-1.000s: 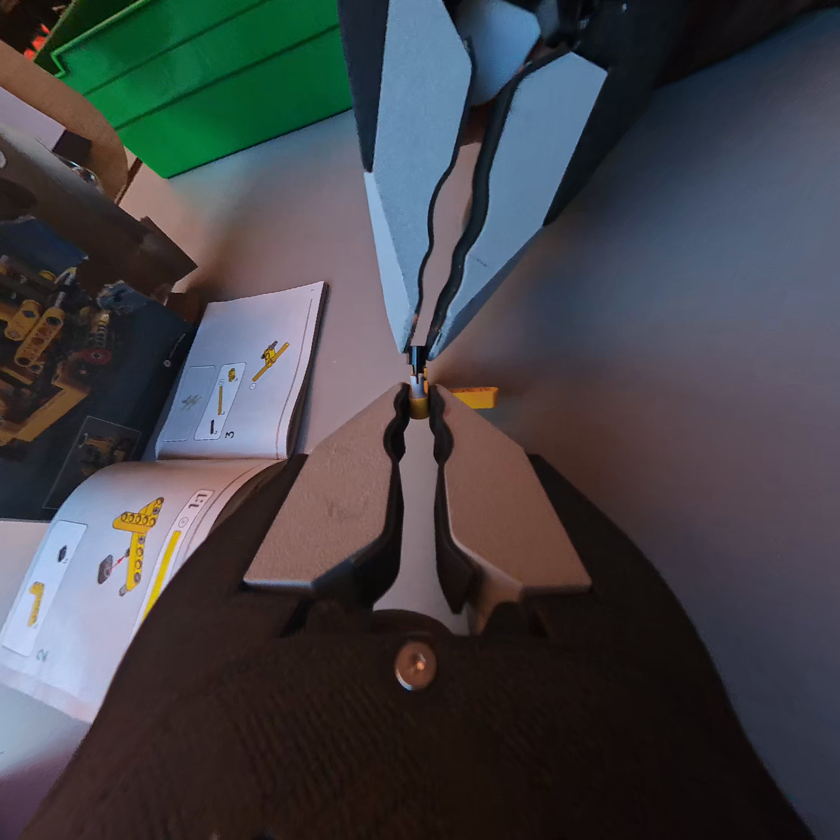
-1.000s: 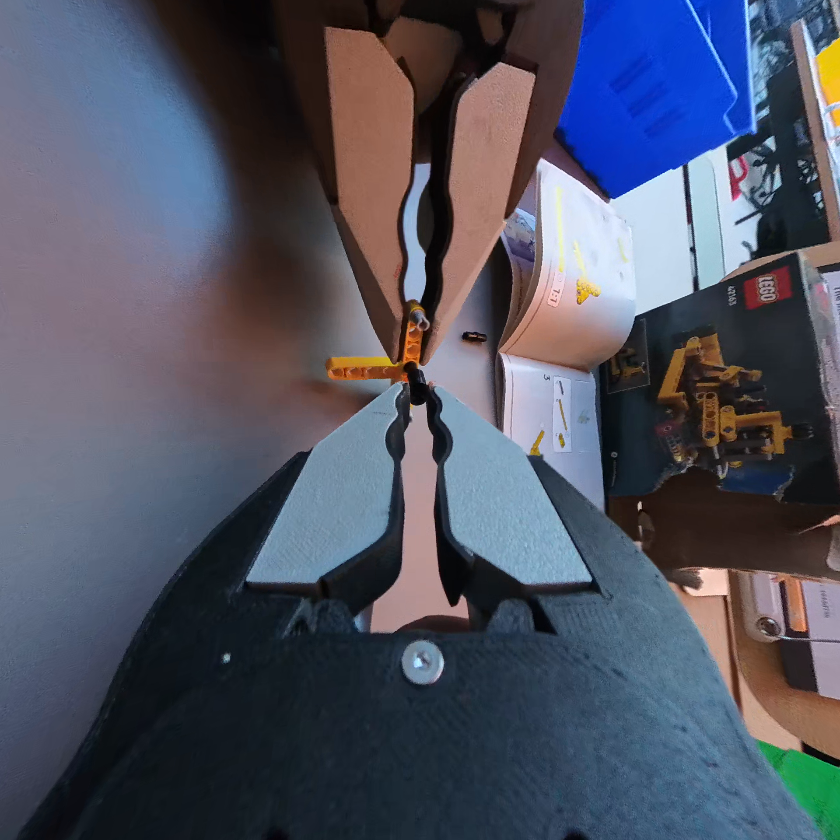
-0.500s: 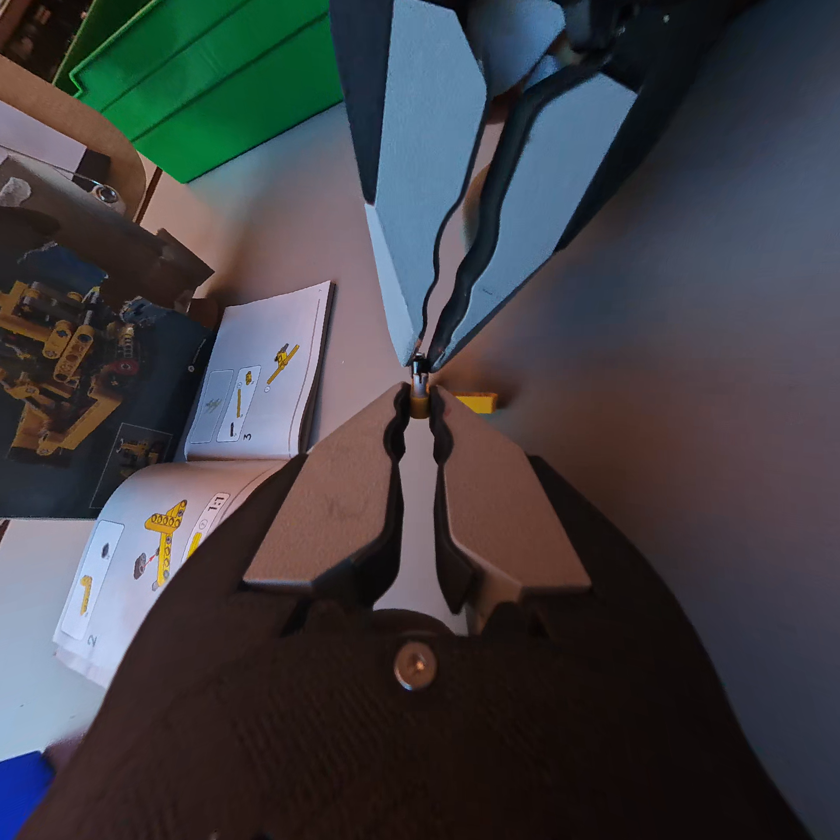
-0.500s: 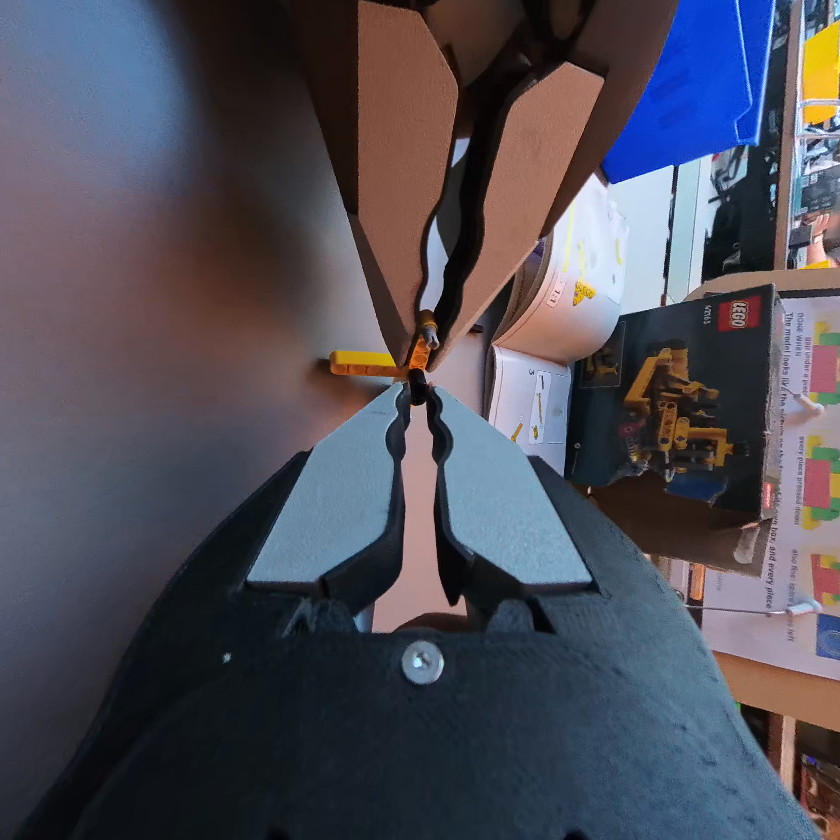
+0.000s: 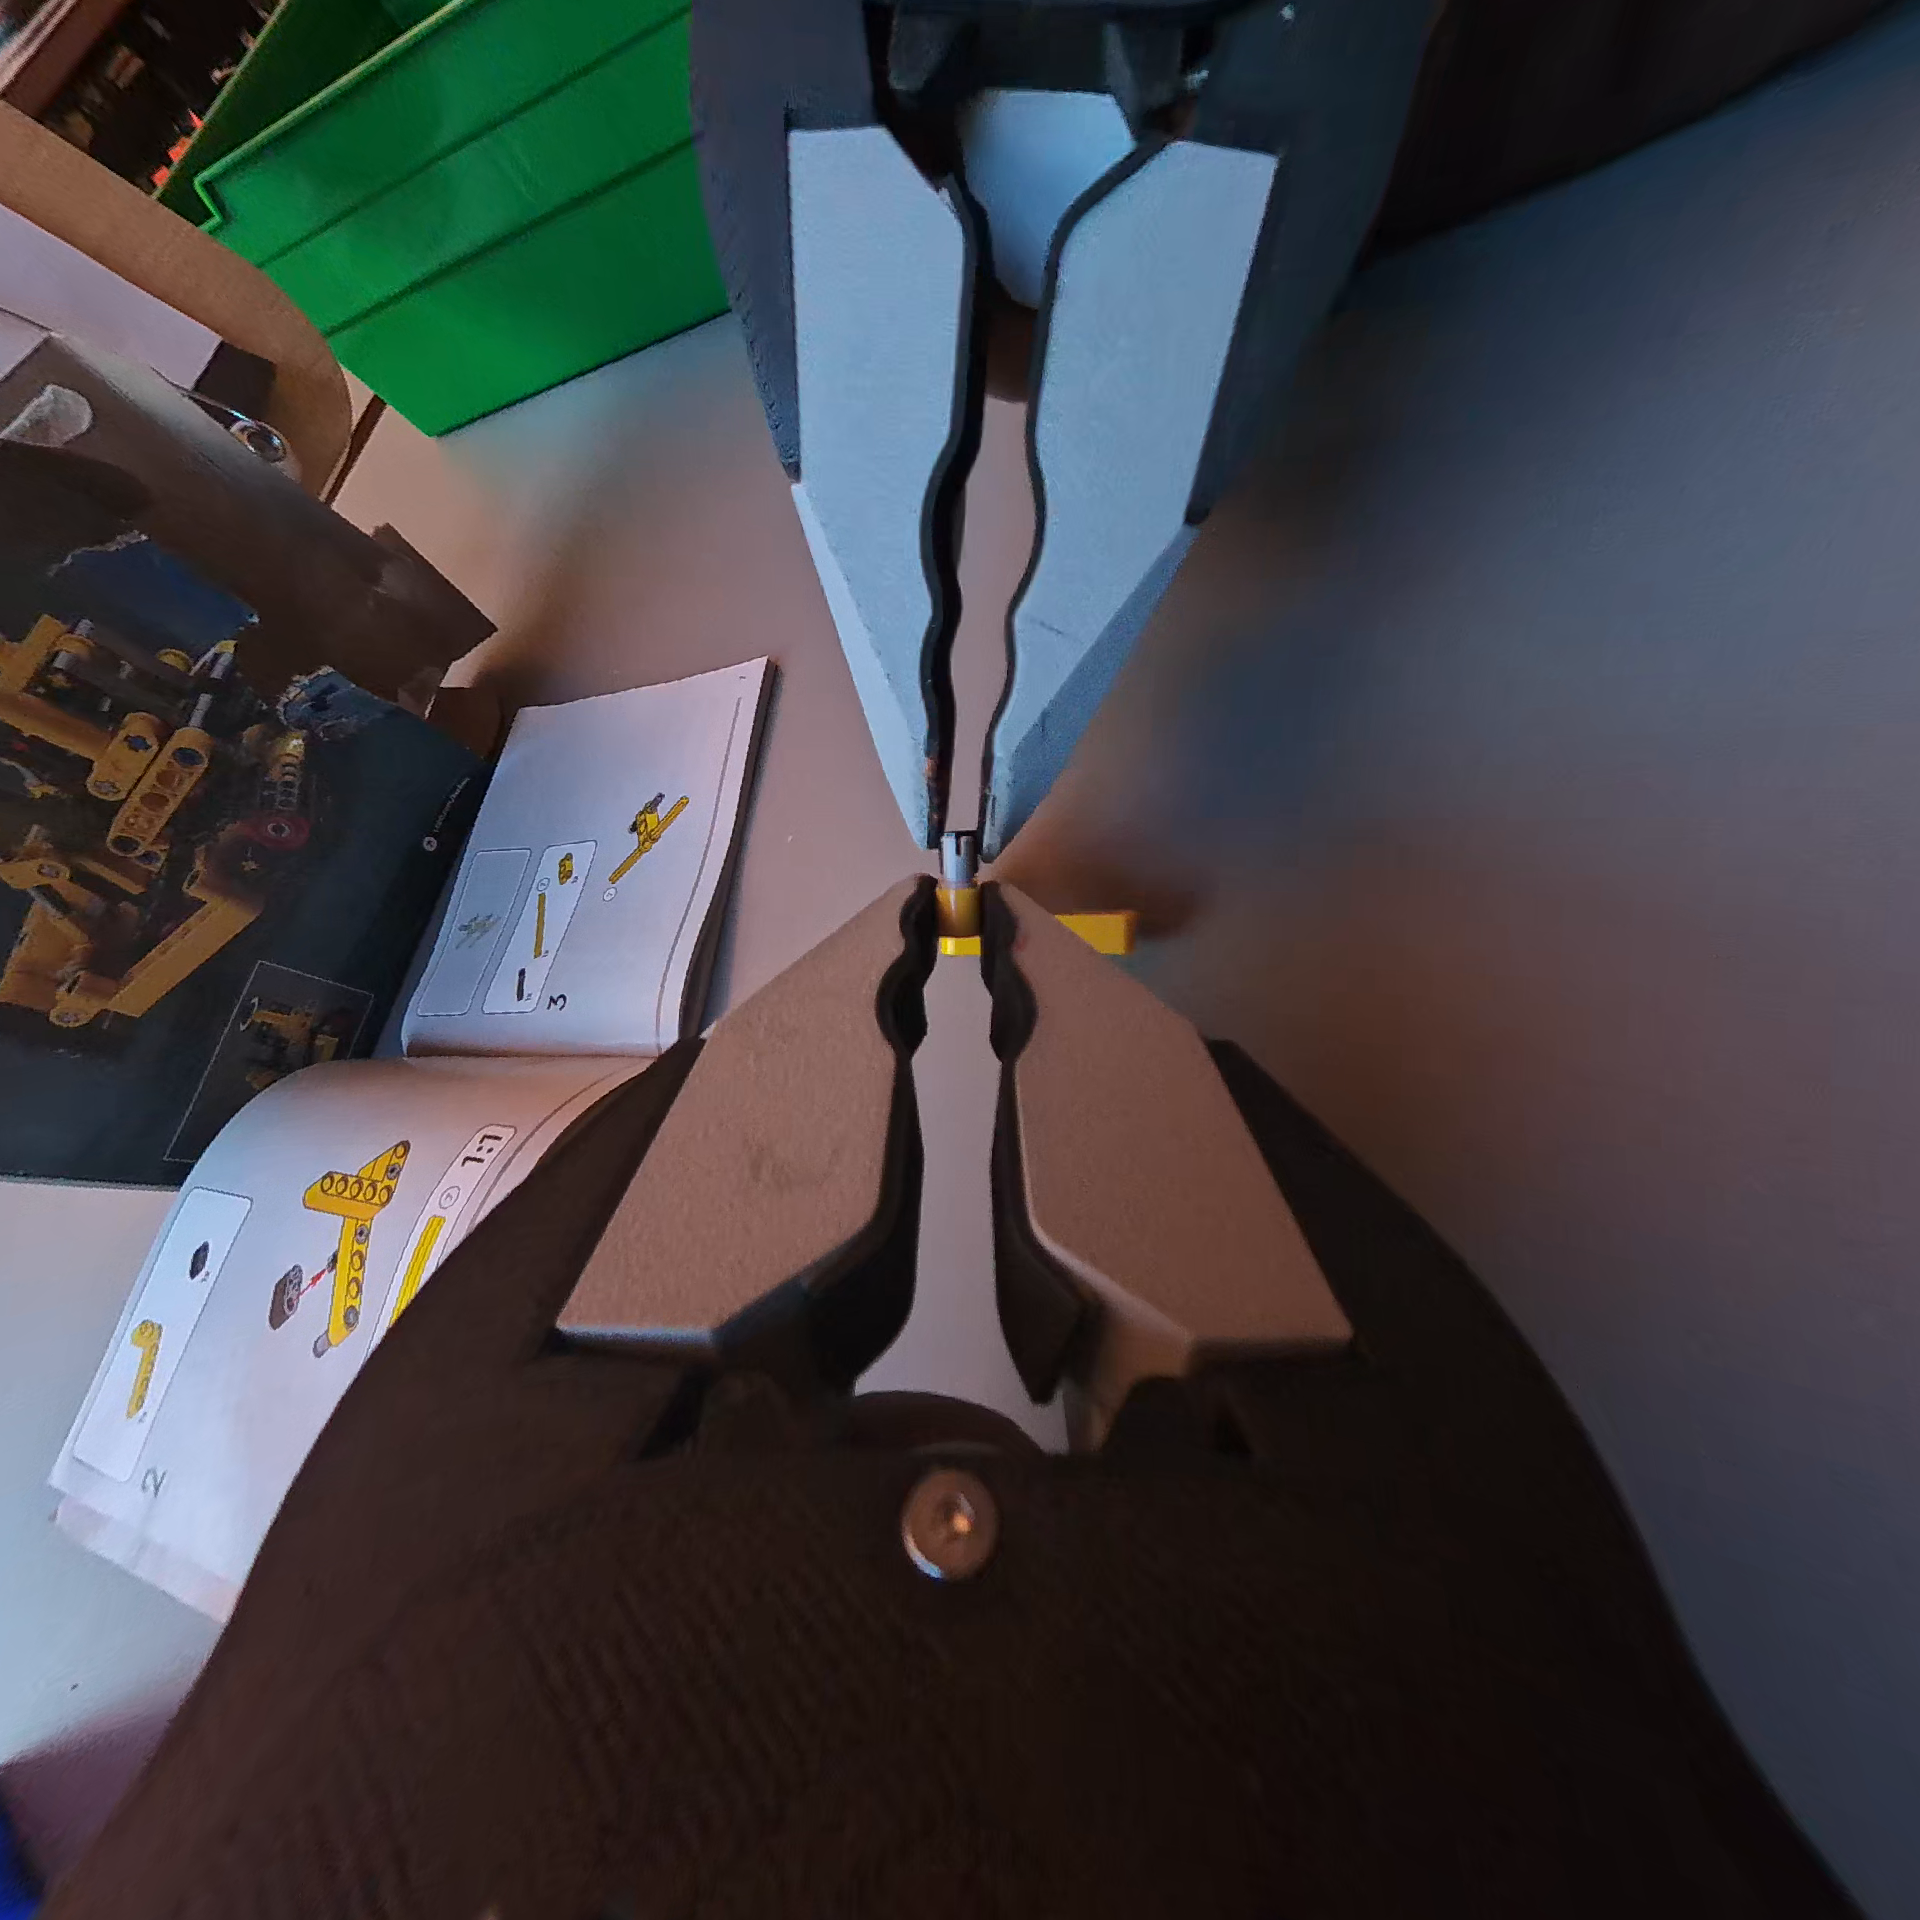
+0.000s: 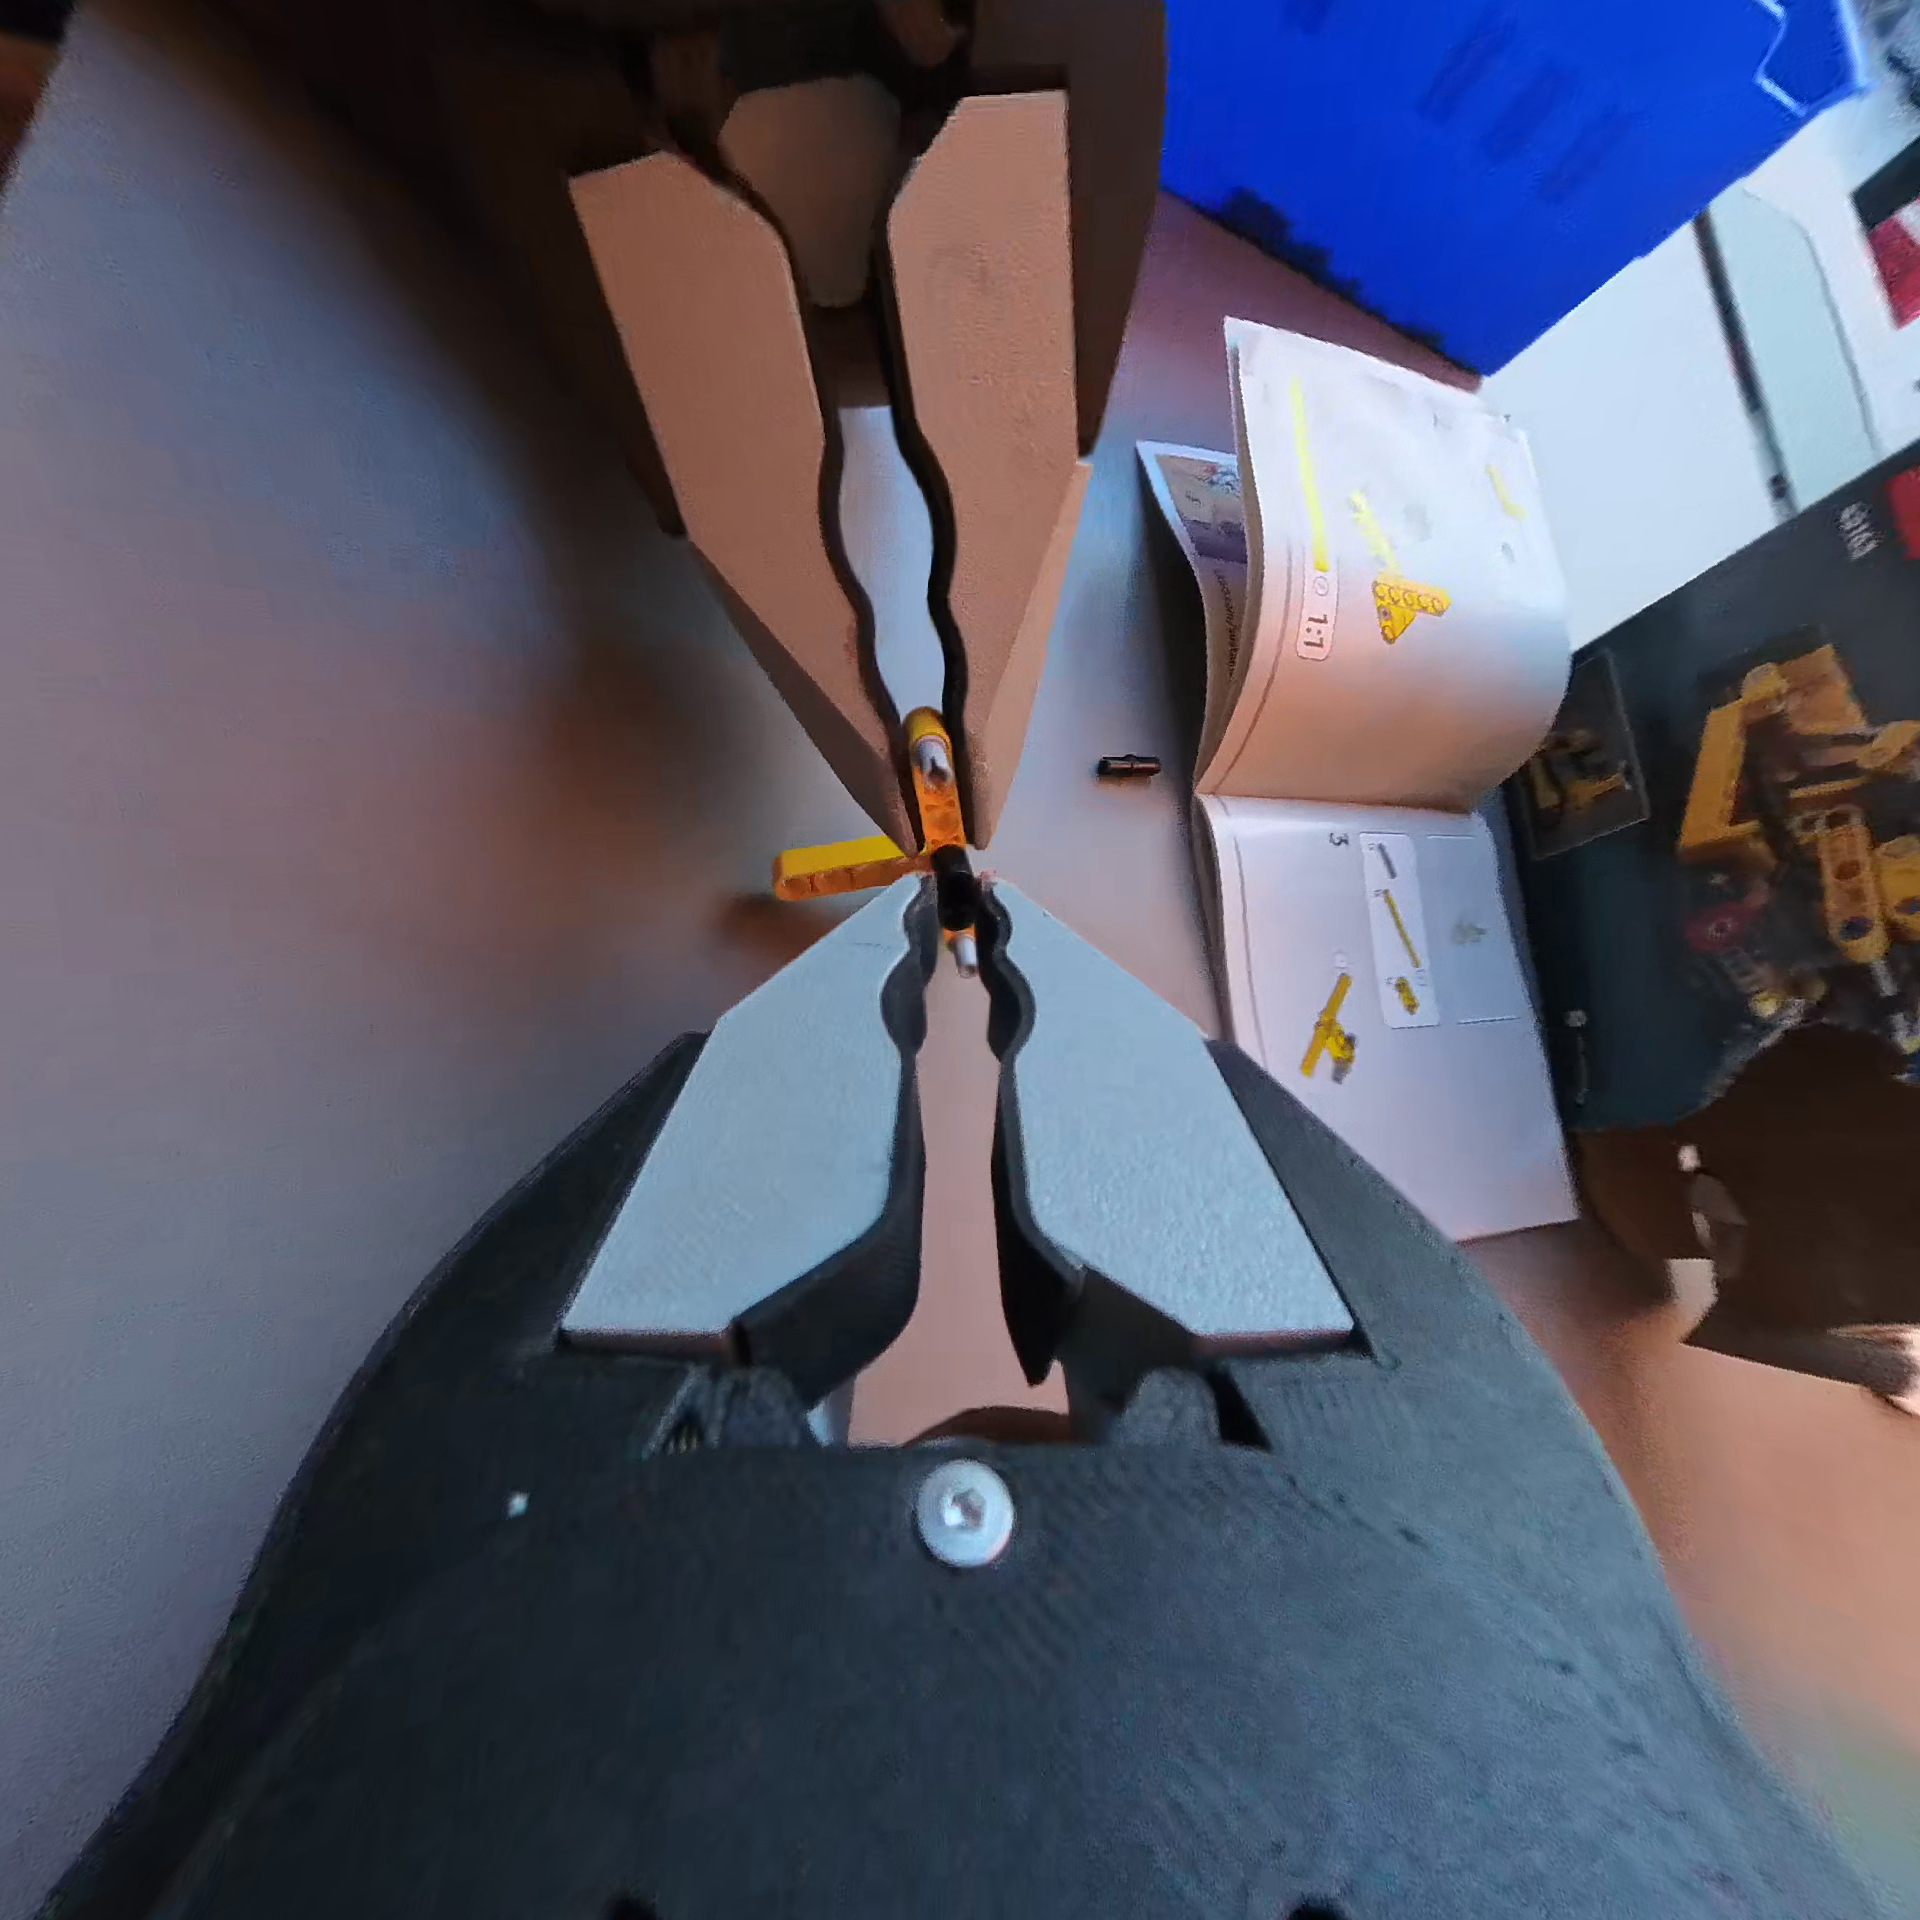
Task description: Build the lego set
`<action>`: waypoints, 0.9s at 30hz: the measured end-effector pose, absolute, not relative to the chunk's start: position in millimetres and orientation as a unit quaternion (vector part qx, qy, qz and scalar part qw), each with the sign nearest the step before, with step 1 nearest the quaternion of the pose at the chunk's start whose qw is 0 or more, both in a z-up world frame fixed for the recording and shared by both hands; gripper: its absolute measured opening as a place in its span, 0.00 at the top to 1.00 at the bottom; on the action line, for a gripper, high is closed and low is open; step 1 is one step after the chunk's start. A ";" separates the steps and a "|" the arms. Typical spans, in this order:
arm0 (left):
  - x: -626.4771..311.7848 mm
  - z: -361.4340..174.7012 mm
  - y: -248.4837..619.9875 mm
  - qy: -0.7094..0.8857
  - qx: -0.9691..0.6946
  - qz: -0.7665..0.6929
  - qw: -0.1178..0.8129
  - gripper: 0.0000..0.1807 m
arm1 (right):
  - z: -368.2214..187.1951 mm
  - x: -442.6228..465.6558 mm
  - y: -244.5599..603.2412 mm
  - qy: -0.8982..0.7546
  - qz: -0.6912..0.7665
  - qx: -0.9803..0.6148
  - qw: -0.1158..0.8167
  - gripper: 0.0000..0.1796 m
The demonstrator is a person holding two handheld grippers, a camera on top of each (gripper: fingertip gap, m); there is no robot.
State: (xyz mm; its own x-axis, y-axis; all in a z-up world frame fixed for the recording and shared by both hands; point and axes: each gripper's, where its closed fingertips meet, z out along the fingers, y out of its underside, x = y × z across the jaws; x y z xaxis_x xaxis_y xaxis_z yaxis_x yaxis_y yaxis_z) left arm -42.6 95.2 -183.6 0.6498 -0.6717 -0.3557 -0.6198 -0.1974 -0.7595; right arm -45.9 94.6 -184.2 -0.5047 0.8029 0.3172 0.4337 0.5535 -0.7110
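My left gripper (image 5: pixel 956 904) is shut on a yellow L-shaped lego beam (image 5: pixel 958 916), one arm of which sticks out to the right (image 5: pixel 1096 928). My right gripper (image 6: pixel 951 896) is shut on a small black connector (image 6: pixel 951 881) with a grey pin (image 6: pixel 966 951) through it. The two grippers meet tip to tip above the table. In the right wrist view the yellow beam (image 6: pixel 935 805) sits between the left fingers (image 6: pixel 748 499) and touches the black connector. In the left wrist view the grey pin end (image 5: pixel 958 850) shows between the right fingers (image 5: pixel 862 468), just above the beam.
An open instruction booklet (image 5: pixel 582 862) (image 6: pixel 1382 997) and the dark lego box (image 5: pixel 156 810) (image 6: pixel 1745 873) lie beside the grippers. Green bins (image 5: pixel 468 197) and a blue bin (image 6: pixel 1475 135) stand farther off. A loose black pin (image 6: pixel 1127 767) lies on the grey table (image 5: pixel 1558 831). Only a small space, under 4 cm, lies between the two pairs of fingers.
Both grippers have turned so they face each other more squarely, tip to tip. The grey pin now shows at the right gripper's tips. Both keep their pieces.
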 end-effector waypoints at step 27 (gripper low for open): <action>-48.4 -108.3 92.0 0.236 -0.699 -0.367 0.567 0.97 | -105.9 -31.3 110.5 -0.671 0.563 -0.399 0.271 0.82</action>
State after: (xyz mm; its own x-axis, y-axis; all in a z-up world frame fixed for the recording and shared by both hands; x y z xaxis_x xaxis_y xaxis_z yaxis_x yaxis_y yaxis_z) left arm -48.4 92.0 -108.3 0.6185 -0.7465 0.2455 0.0865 -0.2458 -0.9654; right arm -31.3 110.5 -105.9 -0.5336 0.8414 -0.0856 0.2300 0.0469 -0.9721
